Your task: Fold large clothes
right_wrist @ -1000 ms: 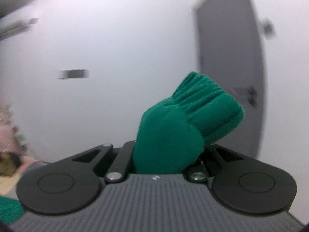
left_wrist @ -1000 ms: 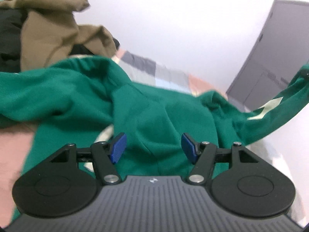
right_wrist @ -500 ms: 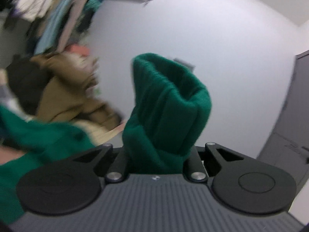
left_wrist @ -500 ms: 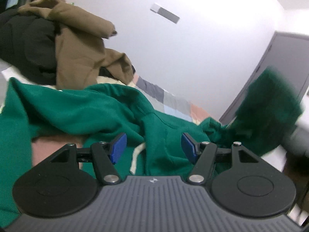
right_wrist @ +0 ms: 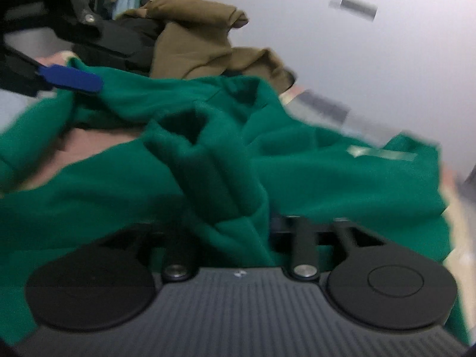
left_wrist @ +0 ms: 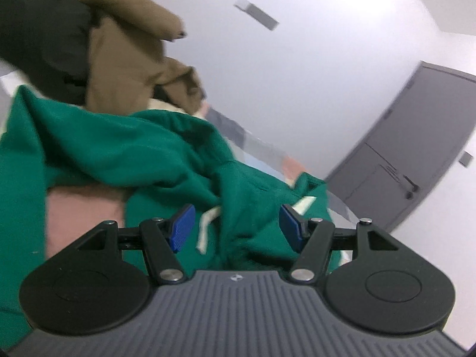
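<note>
Left wrist view: my left gripper (left_wrist: 236,227) hangs with blue pads wide apart, empty, above the crumpled green hoodie (left_wrist: 125,151) on the bed.

Right wrist view: my right gripper (right_wrist: 238,238) pinches the hoodie's ribbed cuff (right_wrist: 190,148), sleeve laid over the body. I judge releasing comes next.

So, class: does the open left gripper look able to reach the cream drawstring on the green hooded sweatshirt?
Probably yes: the left gripper is open, the cream drawstring lies uncovered on the green hooded sweatshirt between its fingers.
</note>
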Motion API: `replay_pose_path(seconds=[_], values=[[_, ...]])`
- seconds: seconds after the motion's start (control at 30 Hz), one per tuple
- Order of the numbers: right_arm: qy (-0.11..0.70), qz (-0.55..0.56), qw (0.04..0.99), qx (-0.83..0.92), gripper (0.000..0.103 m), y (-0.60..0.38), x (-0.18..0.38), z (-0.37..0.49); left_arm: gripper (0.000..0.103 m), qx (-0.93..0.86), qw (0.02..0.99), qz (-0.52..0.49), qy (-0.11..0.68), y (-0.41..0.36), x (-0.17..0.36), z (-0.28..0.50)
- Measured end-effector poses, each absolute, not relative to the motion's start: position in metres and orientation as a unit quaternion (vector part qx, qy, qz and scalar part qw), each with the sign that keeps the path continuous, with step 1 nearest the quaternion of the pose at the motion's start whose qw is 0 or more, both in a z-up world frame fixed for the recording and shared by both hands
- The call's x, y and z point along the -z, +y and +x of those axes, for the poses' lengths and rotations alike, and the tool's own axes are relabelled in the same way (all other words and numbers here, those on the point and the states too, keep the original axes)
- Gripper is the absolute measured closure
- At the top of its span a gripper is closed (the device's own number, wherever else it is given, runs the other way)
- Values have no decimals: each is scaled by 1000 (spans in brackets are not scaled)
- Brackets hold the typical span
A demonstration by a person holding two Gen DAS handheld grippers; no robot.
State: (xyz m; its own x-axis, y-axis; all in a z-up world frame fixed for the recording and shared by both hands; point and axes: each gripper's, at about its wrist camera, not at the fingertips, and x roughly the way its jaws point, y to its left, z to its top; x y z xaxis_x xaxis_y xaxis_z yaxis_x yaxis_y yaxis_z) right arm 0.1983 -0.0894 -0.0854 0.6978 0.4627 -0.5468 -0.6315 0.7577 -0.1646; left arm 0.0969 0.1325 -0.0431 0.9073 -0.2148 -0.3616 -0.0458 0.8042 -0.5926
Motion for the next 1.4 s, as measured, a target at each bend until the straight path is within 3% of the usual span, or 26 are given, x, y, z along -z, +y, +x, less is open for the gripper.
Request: replay_pose_path(seconds=[0.03,0.3,0.5,0.7,0.9,1.0,1.4], values=[[252,-157,900,-318,28,-97,86,191,35,54,927,-306,210,129,42,97],[274,-124,881,-366,28,-130,79,143,35,65,928,-263,258,92,48,105],[273,-50,904,-326,28,-155,77,155,35,62,932,-215,284,67,60,116],[259,26,923,-284,29,-167,78,180,36,47,929,-178,321,51,80,135],[273,63,925,-258,41,-179,88,201,36,27,917,-127,377,36,105,154],[301,50,920,-245,43,-174,103,214,35,19,911,-130,391,35,114,161],[326,45,916,-227,42,-167,117,224,35,-36,924,-160,345,64,85,148]])
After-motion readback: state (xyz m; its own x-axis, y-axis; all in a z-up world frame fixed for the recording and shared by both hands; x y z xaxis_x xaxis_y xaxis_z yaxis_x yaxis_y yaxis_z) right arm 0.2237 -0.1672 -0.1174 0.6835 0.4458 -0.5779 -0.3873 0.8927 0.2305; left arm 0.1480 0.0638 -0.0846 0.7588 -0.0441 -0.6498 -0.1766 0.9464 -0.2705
